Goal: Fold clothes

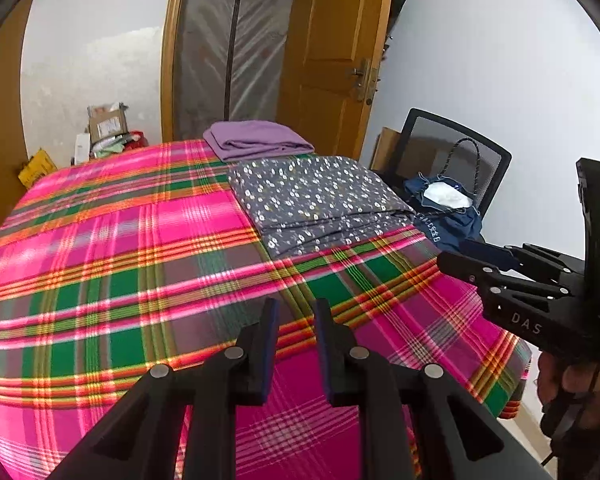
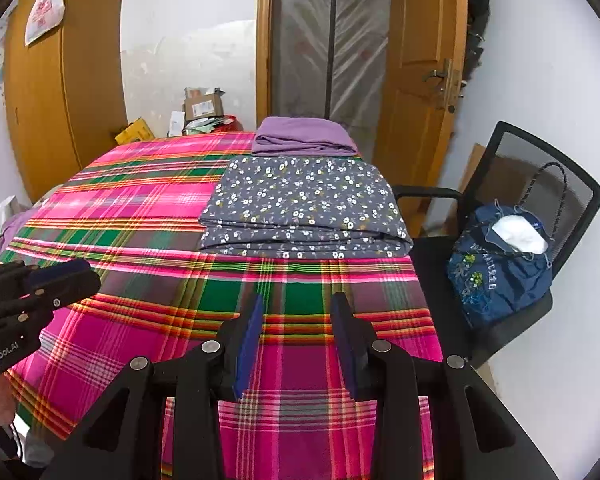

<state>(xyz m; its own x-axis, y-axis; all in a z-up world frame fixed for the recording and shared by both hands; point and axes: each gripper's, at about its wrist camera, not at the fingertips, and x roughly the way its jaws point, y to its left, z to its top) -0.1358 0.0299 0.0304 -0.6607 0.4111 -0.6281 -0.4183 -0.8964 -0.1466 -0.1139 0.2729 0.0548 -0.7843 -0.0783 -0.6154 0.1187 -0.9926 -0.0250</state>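
Across the plaid bedspread (image 2: 148,216), pink crossed with green, orange and yellow bands, covering the whole surface and hanging over its right edge. Toward the far right part of that spread: a folded grey floral cloth (image 2: 304,204), layered edges facing the cameras, lying flat. Just beyond it, touching or nearly touching its far edge, a smaller folded purple cloth (image 2: 304,136) at the far end of the spread.

Above the near part of the spread, the left gripper (image 1: 296,316), blue-padded fingers parted by a narrow gap, holding nothing. Beside it, over the right edge of the spread, the right gripper (image 2: 296,316), fingers spread wider, likewise holding nothing; seen side-on from the left wrist view (image 1: 480,258) with a green light lit on its body. Both well short of the floral cloth.

Behind the far end of the spread: a wooden door frame filled with a translucent curtain (image 2: 332,40), and an open wooden door (image 2: 420,60) with a metal handle to its right. Left of the frame, a white wall, then a tall wooden wardrobe (image 2: 68,72) with a plastic bag hung high on it. Past the far left corner of the spread, a cardboard box (image 2: 202,104) among small clutter. Right of the spread, a black mesh-backed office chair (image 2: 540,168) bearing a dark blue embroidered bag (image 2: 496,276) with something white inside.
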